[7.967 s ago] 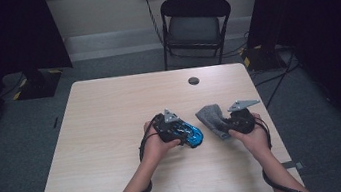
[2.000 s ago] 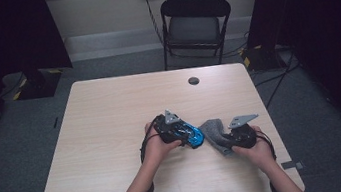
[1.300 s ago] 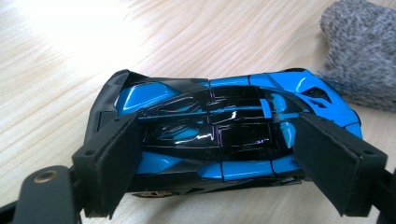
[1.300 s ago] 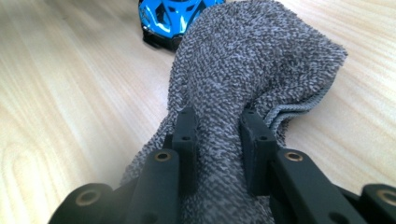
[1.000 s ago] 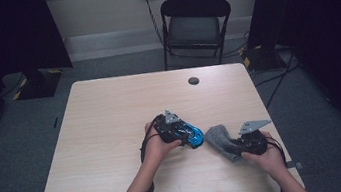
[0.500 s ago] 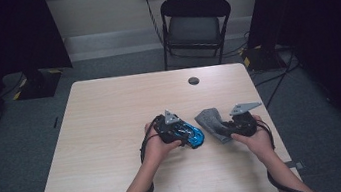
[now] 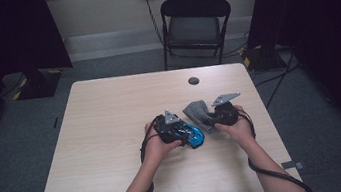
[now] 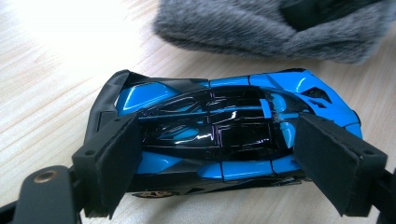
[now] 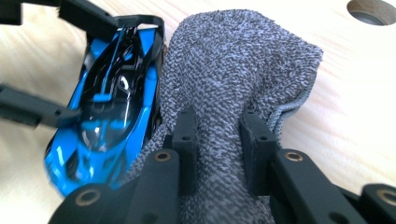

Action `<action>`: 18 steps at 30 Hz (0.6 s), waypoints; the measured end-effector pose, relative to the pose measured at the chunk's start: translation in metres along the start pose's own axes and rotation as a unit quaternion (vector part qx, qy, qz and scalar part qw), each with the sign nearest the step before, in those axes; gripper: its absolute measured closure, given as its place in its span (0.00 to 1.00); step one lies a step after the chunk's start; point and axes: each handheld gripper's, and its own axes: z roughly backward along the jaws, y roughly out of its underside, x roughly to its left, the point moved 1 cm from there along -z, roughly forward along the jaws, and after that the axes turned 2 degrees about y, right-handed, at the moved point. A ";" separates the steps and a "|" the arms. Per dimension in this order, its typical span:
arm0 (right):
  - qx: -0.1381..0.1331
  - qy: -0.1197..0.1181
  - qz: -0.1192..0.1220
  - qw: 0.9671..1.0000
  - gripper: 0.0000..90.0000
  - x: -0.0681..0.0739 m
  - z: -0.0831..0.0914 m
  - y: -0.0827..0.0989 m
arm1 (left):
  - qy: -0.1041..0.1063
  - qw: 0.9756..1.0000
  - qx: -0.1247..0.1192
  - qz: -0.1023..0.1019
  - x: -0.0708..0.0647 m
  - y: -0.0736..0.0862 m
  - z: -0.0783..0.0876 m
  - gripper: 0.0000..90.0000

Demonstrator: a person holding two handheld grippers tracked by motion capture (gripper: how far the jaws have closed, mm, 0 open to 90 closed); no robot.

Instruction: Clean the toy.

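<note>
Two things are in hand on the table [image 7: 110,114]: a blue toy car [image 8: 219,140] and a grey cloth [image 9: 233,79]. The car is gripped by the left gripper [image 8: 219,163], whose jaws are clamped on it from nose and tail, the pads [image 8: 116,163] pressing its dark ends. The car is seen resting on the table toward the right edge, roughly midway between the near and far edges, its wheels down on the wood. The cloth is pinched in the right gripper [image 9: 219,154], the jaws drawn nearly together on a bunched fold, with the rest of the cloth spread out ahead of them. In the right gripper view the cloth's edge lies against the car's side; whether it presses there or merely touches cannot be told.

The work is judged to be a wiping of the car with the cloth, and it appears to be under way rather than finished: both grasps are made, the car is steadied, and the cloth is brought alongside it. The car's top and far side are not covered by cloth at this moment, so strokes over those faces seem to be left. How clean the car already is cannot be judged from its glossy surface. Afterwards both things would need to be set down and let go.

A round hole [image 7: 193,80] is seen in the table near its far edge, well apart from the work.
</note>
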 end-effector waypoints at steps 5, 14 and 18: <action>0.007 0.005 -0.003 1.000 0.78 0.001 -0.013 -0.006 | 0.002 1.000 -0.003 0.000 0.001 0.001 0.000 0.17; 0.009 -0.001 -0.019 1.000 0.78 0.003 -0.032 -0.011 | 0.002 1.000 -0.008 -0.003 0.001 0.002 0.000 0.17; 0.012 0.004 -0.019 1.000 0.77 0.004 -0.036 -0.014 | 0.001 1.000 -0.007 -0.004 0.001 0.002 0.000 0.17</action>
